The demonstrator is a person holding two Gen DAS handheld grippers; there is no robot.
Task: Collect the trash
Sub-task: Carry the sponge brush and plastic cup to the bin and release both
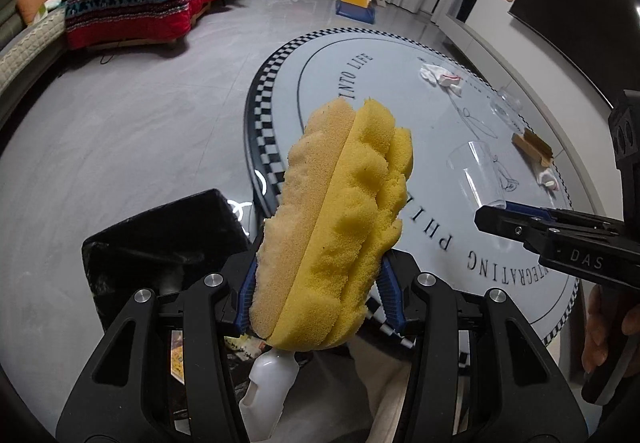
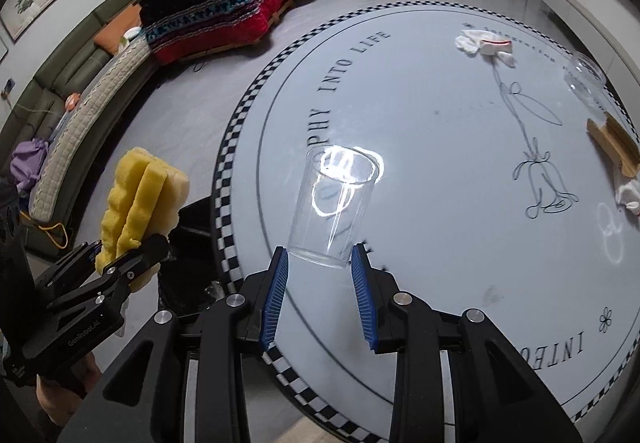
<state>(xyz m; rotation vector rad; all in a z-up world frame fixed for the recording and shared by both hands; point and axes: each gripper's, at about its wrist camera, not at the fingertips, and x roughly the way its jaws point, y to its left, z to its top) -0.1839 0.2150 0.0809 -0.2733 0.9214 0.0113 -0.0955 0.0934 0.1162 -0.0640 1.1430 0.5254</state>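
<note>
Two hand-held grippers are loaded. My left hand-held gripper (image 1: 318, 291) pinches a yellow sponge (image 1: 340, 227) between its blue pads, the sponge filling the centre of the left wrist view above a black trash bin (image 1: 160, 243) at lower left. My right hand-held gripper (image 2: 322, 295) clamps the base of a clear plastic cup (image 2: 334, 203) at the centre of the right wrist view. On the round mat (image 2: 420, 123), crumpled white tissue (image 2: 486, 47) lies at upper right, another clear cup (image 2: 586, 77) and a cardboard piece (image 2: 612, 145) near the right edge.
</note>
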